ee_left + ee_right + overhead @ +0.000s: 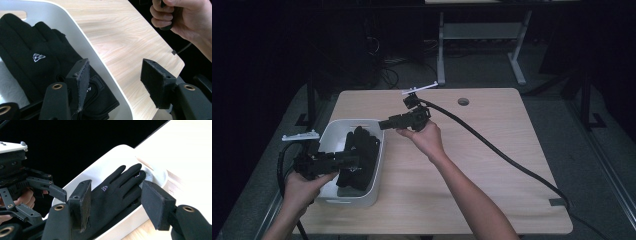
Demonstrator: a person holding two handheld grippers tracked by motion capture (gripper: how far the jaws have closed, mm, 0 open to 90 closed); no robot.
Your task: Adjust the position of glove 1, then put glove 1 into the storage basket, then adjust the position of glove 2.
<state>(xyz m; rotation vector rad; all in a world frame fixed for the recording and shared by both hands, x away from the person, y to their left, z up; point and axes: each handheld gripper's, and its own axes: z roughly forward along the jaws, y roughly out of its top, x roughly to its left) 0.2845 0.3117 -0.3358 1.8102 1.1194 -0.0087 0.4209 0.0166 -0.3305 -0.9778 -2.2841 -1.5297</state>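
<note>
Nearest, at the lower left of the high view: left gripper [354,159] in a hand, over the white rounded plastic bin [379,165], jaws spread with nothing pinched between the pads; in the left gripper view, one pad above the glove cuff, the other out over the pale wood-grain counter [125,37]. Inside the bin: black soft fabric gloves [359,157], lying flat and stacked, fingers stretched toward the far end, a small white logo [38,57] on the back of the top one, white lining or paper beneath. Probably light, limp and easily bunched; no fragility, little slip against the foam pads, but likely to drape and drag its partner along if snagged. Best hold, by judgement: the thicker cuff edge or the folded palm, pinched through the full thickness, not a lone fingertip. A little farther, just past the bin's far right corner: right gripper [384,123] in the other hand, pointed back toward the bin, jaws likewise parted and empty, framing the gloved fingers [125,176] in the right gripper view without touching. Beyond: thick black cable [492,145] trailing across the counter, round grommet hole [463,101], then dark floor and a grey desk frame [482,35].
</note>
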